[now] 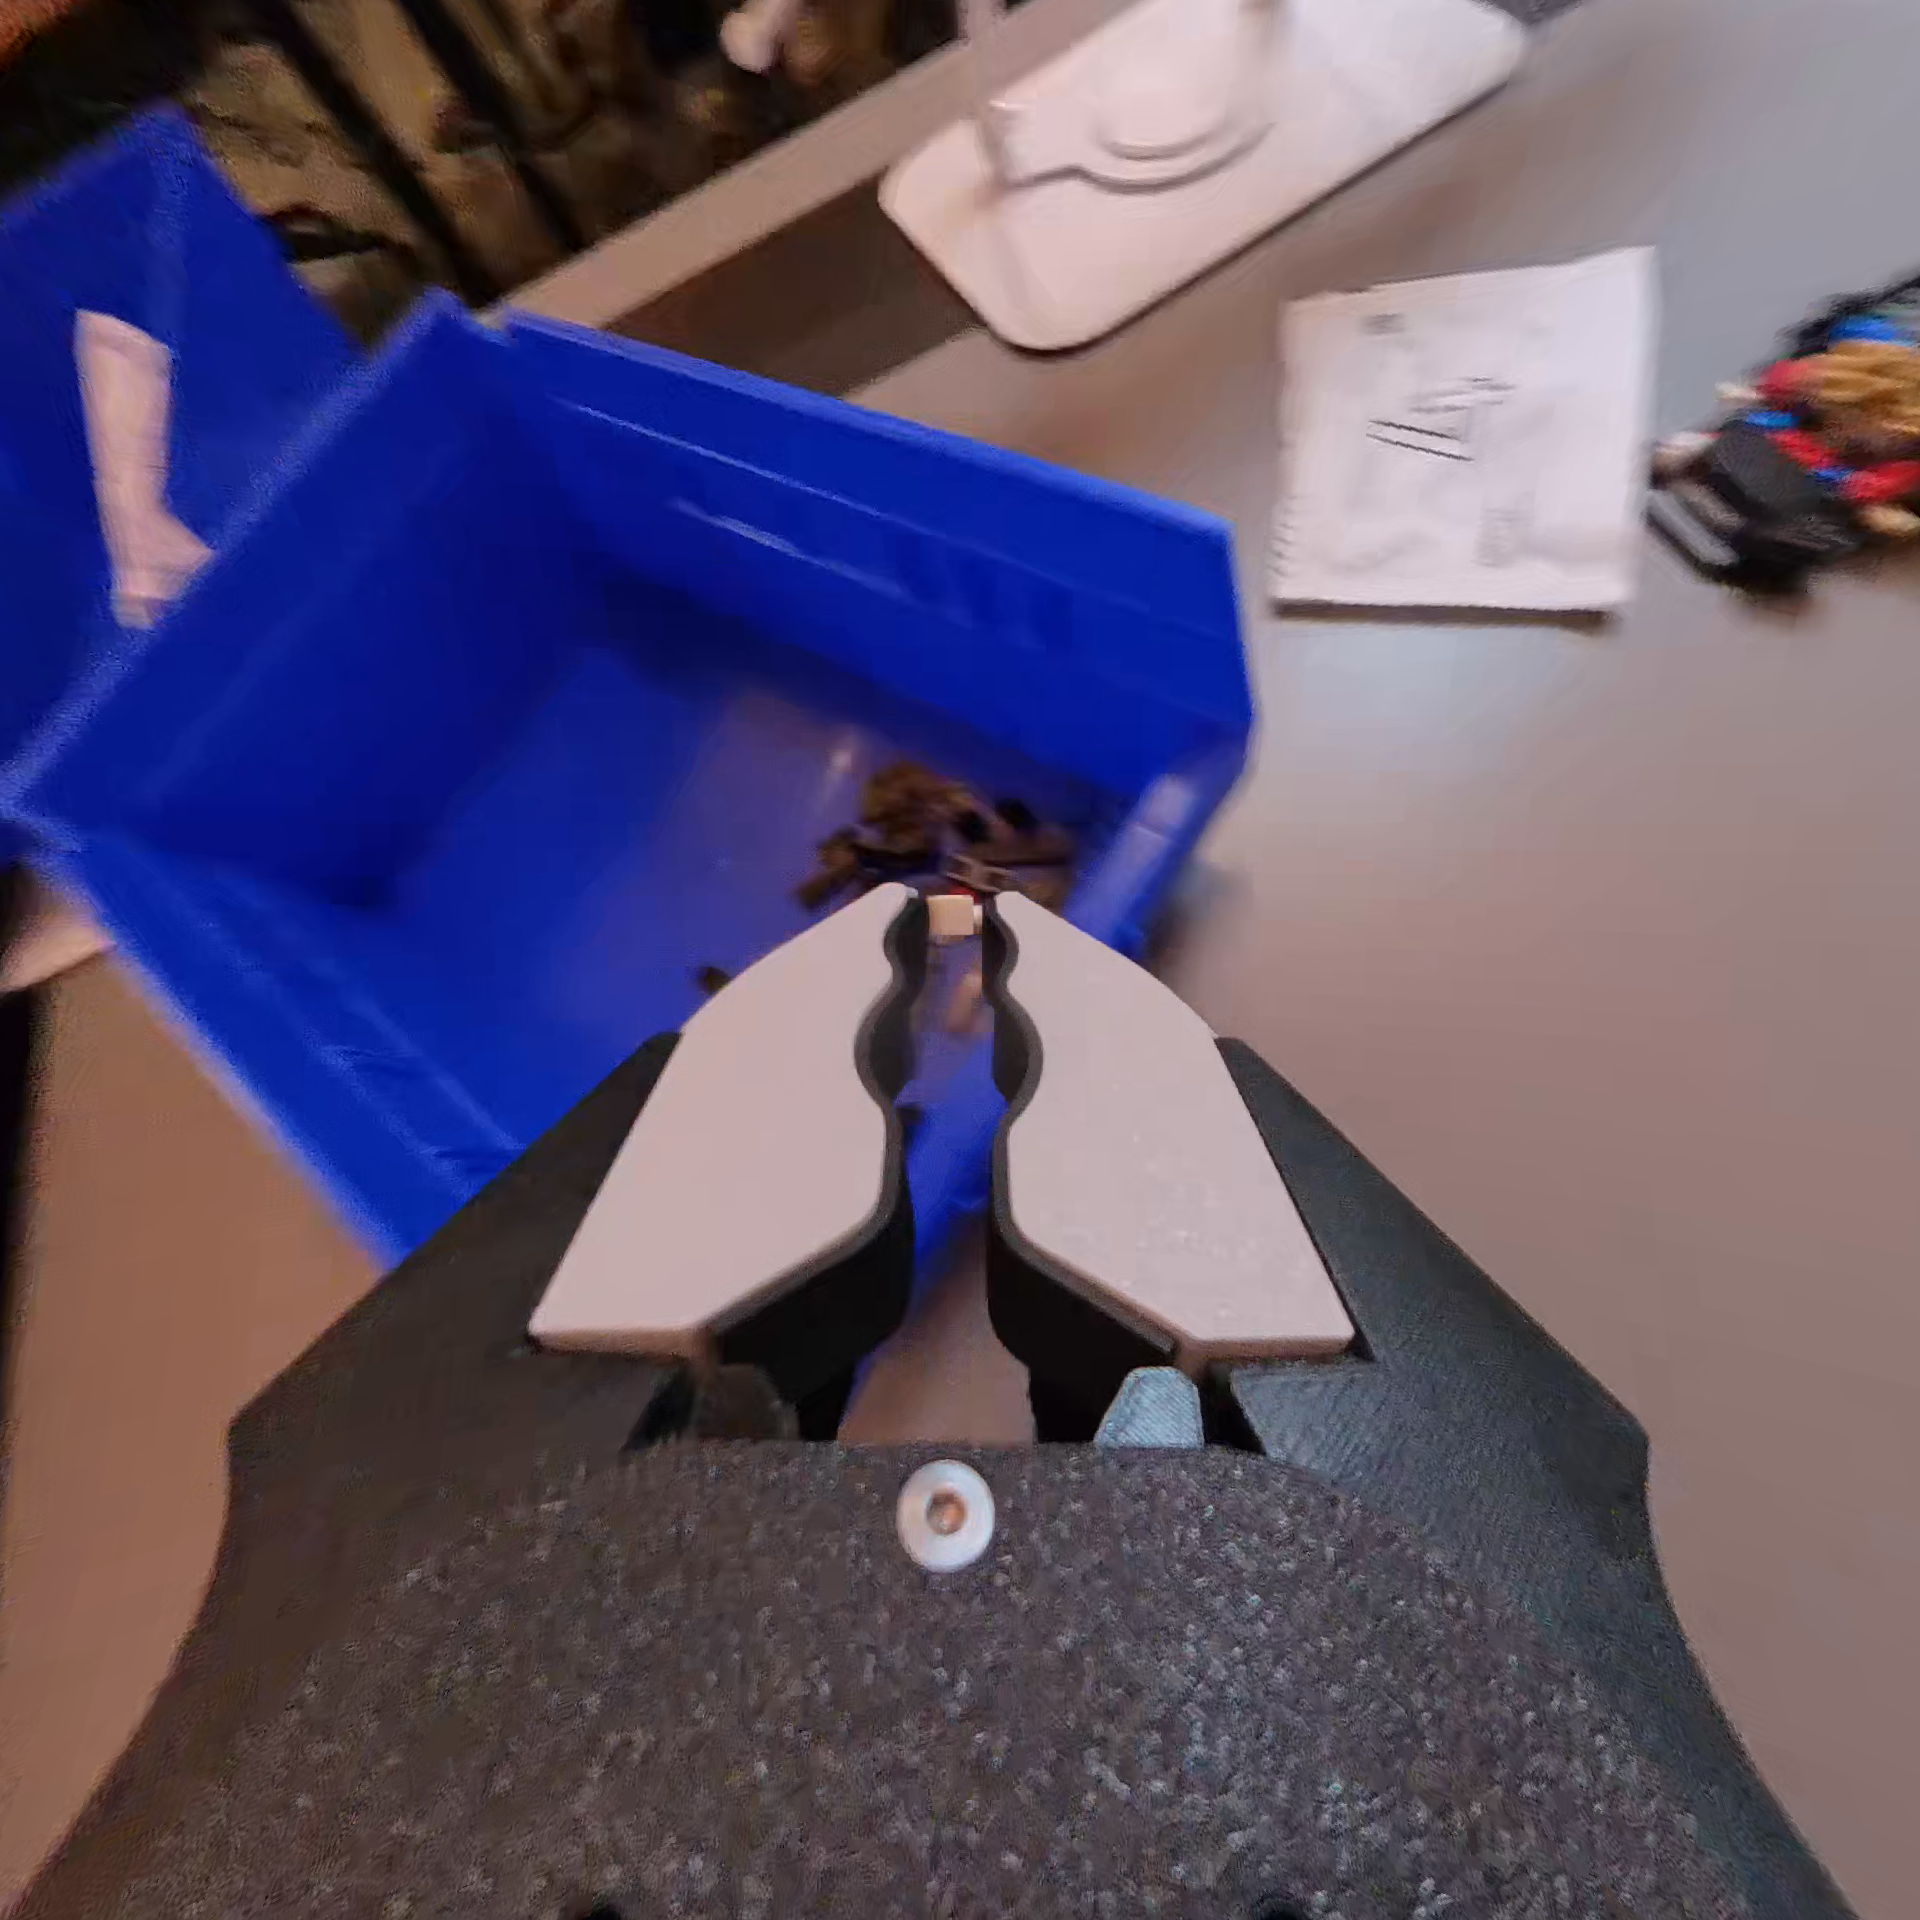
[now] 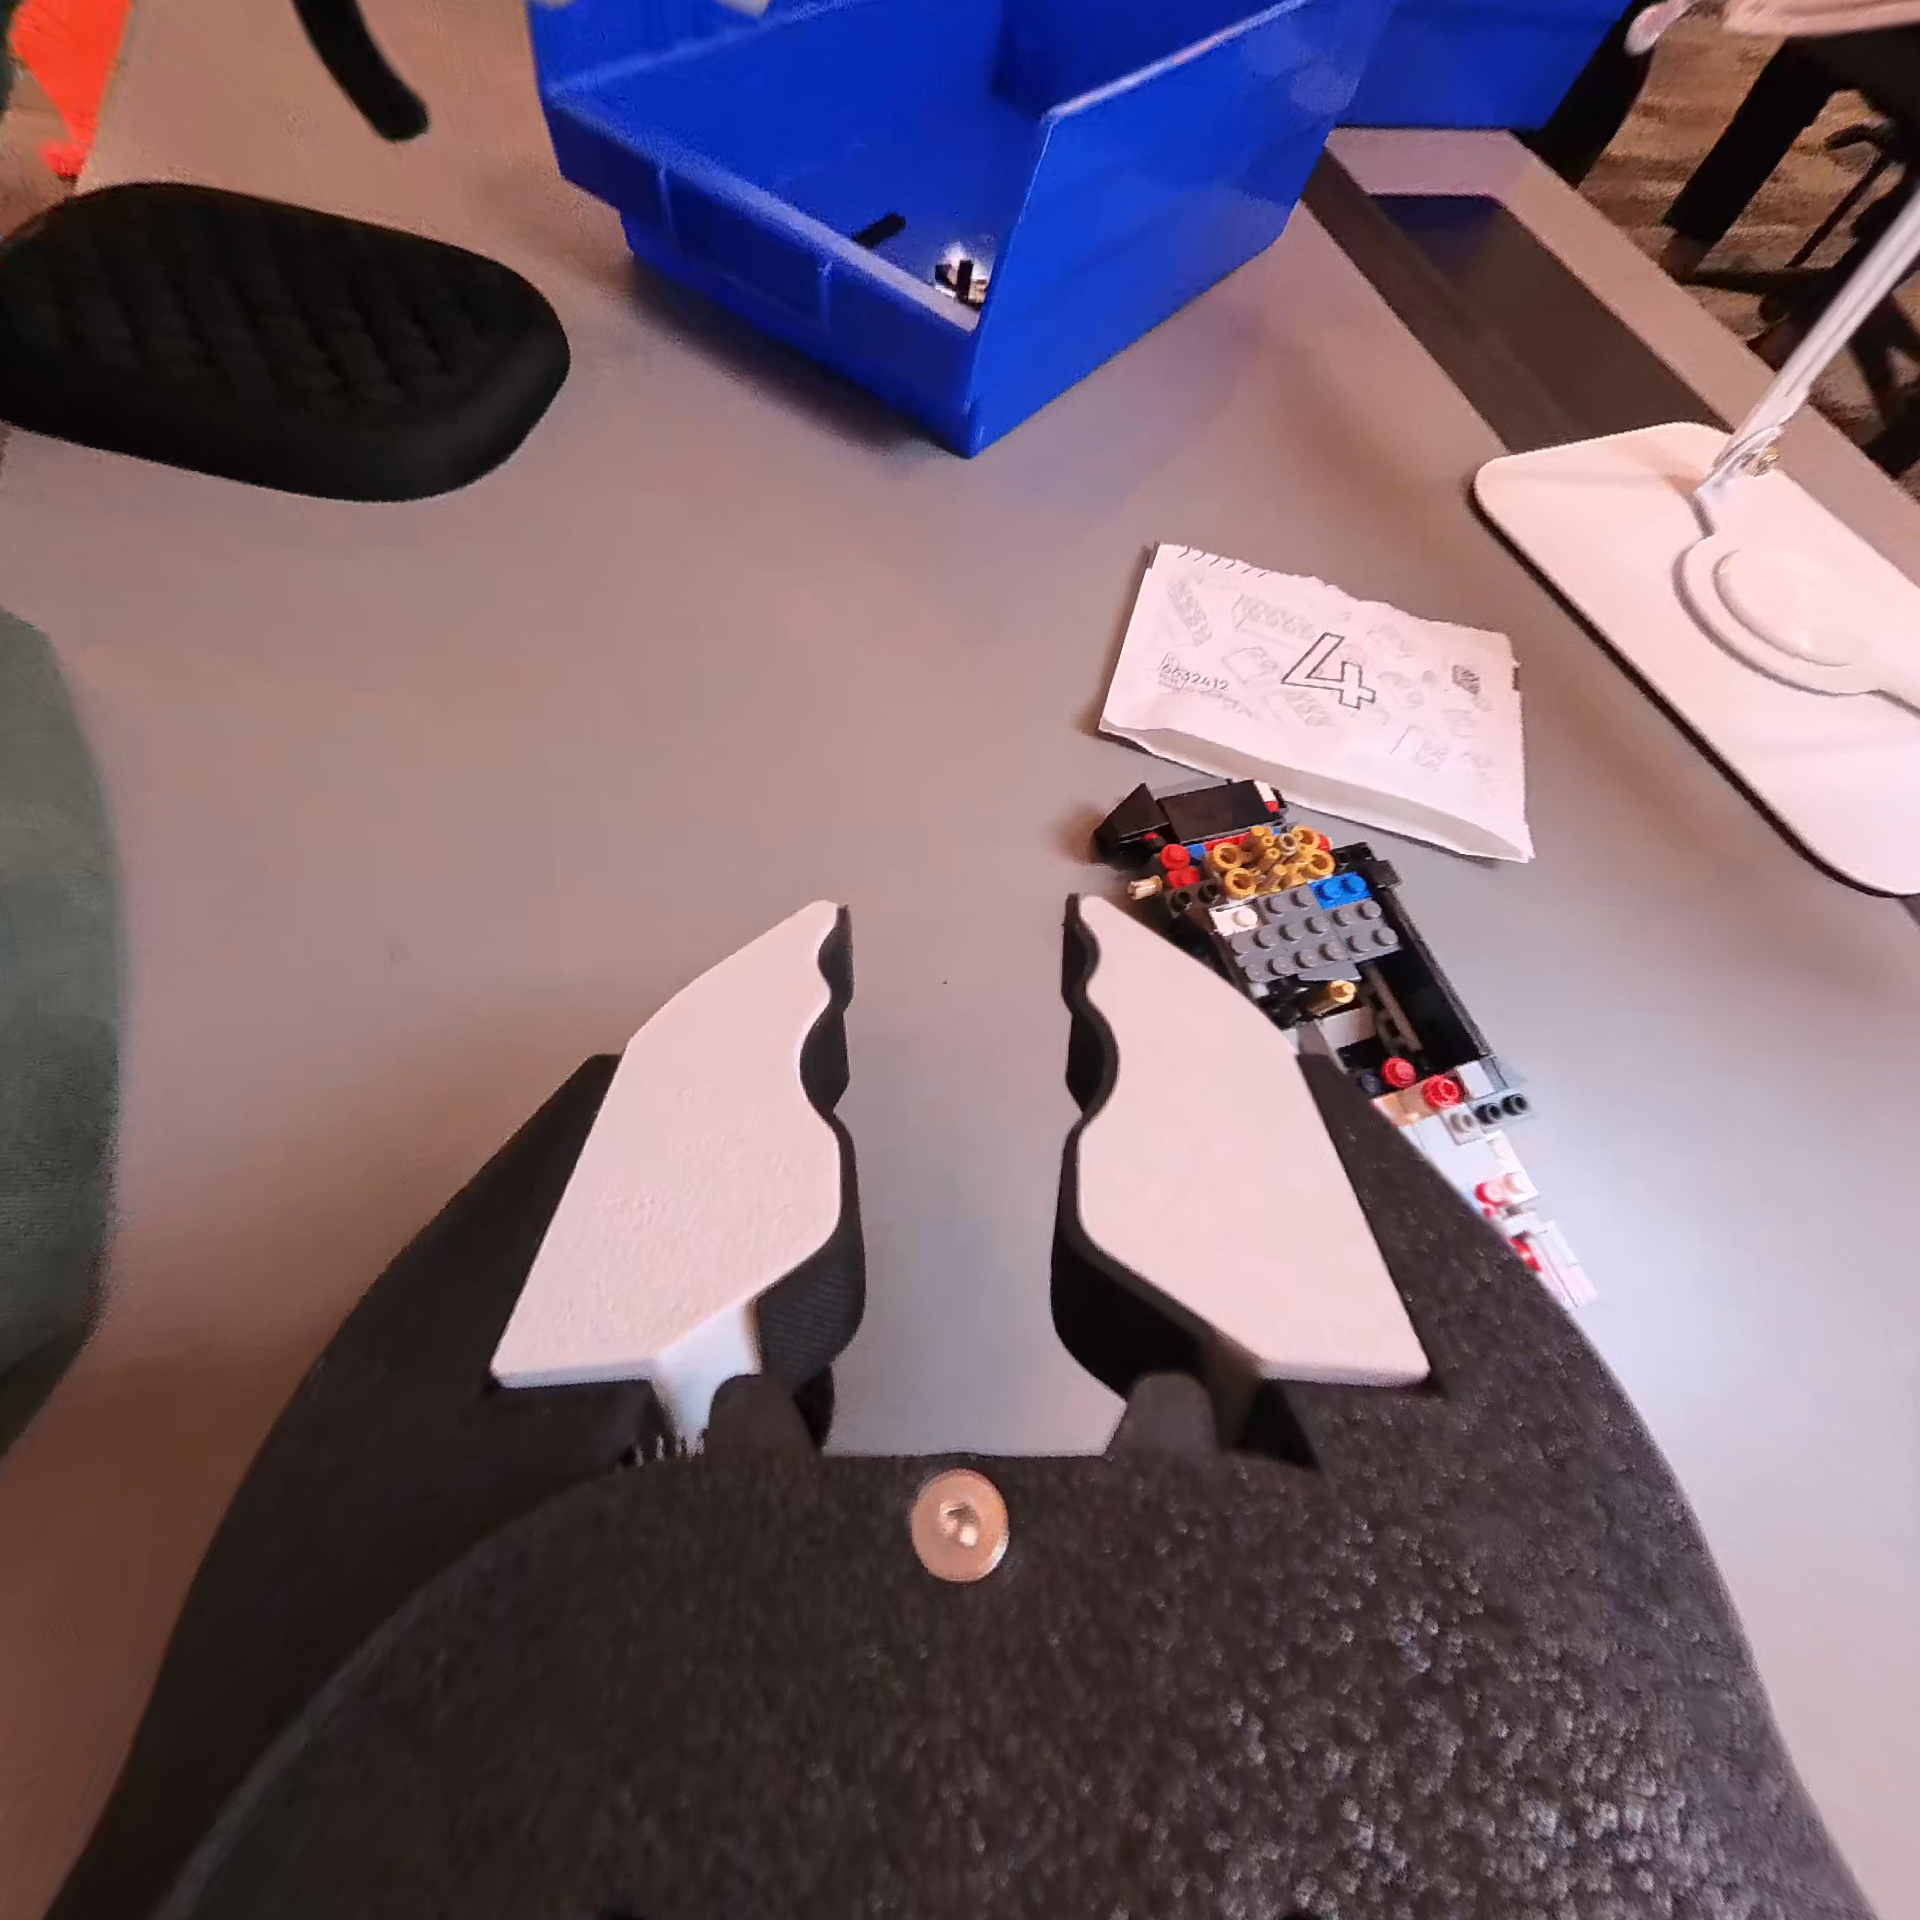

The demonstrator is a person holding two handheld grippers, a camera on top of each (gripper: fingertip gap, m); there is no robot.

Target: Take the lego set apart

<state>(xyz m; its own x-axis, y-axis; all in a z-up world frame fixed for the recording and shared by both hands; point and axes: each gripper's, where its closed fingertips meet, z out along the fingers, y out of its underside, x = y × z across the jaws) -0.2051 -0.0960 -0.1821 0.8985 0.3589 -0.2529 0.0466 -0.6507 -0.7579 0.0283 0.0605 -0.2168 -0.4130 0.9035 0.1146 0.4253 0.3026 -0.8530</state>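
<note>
The lego set [image 2: 1340,966] lies on the grey table [image 2: 623,675], its long axis running from eleven to five o'clock, black end toward the paper sheet [image 2: 1340,707]. It looks light, rigid and brittle at the seams; best gripped across the long sides. The right tongs [image 2: 958,920] gape empty beside it. The left tongs [image 1: 951,914] pinch a small pale brick [image 1: 952,918] over the blue bin [image 1: 623,644].

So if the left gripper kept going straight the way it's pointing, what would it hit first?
Probably the pile of loose lego pieces on the blue bin floor. The left gripper, holding a small tan piece, points into it; blur leaves depth uncertain.
</note>
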